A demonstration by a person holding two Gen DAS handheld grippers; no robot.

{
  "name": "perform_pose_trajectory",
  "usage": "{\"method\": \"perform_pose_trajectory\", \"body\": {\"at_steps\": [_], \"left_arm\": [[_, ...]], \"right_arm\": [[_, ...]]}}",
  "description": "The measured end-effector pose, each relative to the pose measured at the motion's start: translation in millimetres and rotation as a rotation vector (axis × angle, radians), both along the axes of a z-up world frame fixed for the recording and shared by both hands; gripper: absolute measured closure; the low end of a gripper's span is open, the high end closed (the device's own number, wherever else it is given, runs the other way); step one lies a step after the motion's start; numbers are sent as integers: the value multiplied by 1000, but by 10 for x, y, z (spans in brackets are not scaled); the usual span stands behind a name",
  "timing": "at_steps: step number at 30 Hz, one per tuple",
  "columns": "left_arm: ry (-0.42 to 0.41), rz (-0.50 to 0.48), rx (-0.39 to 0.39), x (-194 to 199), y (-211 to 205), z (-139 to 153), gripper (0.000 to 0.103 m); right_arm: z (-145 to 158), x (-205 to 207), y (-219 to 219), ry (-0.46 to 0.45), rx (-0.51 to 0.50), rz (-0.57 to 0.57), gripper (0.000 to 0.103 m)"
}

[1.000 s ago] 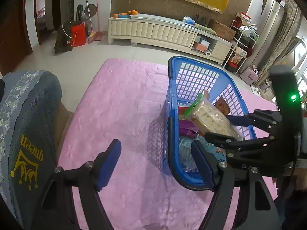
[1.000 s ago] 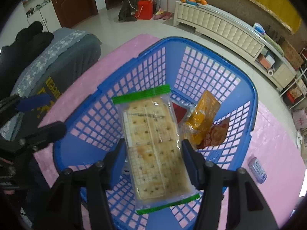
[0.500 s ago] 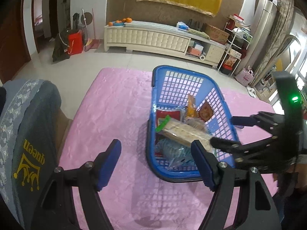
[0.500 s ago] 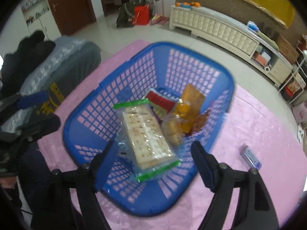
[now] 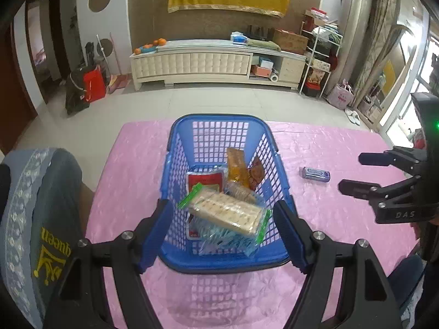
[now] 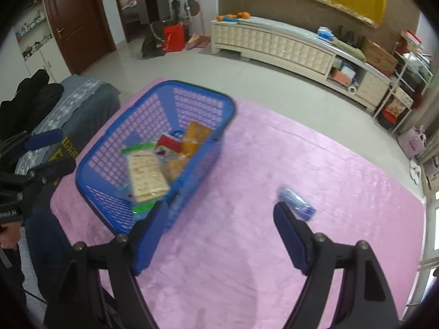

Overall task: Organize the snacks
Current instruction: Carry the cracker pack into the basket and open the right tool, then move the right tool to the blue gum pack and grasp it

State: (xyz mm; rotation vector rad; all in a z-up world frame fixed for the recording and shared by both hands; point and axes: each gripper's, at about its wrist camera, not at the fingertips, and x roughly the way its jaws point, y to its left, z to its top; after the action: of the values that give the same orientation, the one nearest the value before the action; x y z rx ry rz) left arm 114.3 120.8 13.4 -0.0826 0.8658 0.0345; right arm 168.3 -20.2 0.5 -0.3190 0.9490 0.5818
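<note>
A blue plastic basket (image 5: 219, 120) stands on the pink tablecloth (image 5: 131, 164) and shows in the right wrist view too (image 6: 153, 101). In it lie a clear cracker pack with green ends (image 5: 226, 213) (image 6: 146, 174), a red packet (image 5: 204, 182), an orange packet (image 5: 236, 164) and other snacks. A small blue packet (image 5: 315, 175) (image 6: 297, 204) lies on the cloth right of the basket. My left gripper (image 5: 222, 235) is open and empty, straddling the basket's near end. My right gripper (image 6: 219, 235) is open and empty, right of the basket and just short of the blue packet.
A grey chair back with yellow lettering (image 5: 41, 213) stands at the table's left edge. A long white cabinet (image 5: 208, 63) and shelves (image 5: 318, 63) stand across the floor beyond the table. The cloth stretches right of the basket (image 6: 301, 148).
My right gripper has opened, let the cracker pack drop into the basket and pulled back to the right. The left gripper has swung to face the basket.
</note>
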Motion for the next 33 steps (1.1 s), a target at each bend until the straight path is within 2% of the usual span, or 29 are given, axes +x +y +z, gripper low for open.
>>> {"method": "perform_pose_trajectory", "body": {"at_steps": [7, 18, 24, 29, 33], "left_arm": [[38, 9, 4, 267, -109, -47, 30], [160, 56, -13, 770, -131, -405, 30], [210, 113, -87, 1027, -66, -628, 30], [240, 116, -53, 1232, -118, -777, 30], [248, 121, -71, 1378, -138, -840, 30]], "right_arm": [[-25, 200, -380, -5, 16, -58, 20], [-446, 723, -699, 91, 14, -98, 20], [-730, 946, -680, 120, -17, -98, 21], [-974, 1062, -633, 143, -47, -58, 20], [-1174, 1214, -623, 187, -74, -55, 21]]}}
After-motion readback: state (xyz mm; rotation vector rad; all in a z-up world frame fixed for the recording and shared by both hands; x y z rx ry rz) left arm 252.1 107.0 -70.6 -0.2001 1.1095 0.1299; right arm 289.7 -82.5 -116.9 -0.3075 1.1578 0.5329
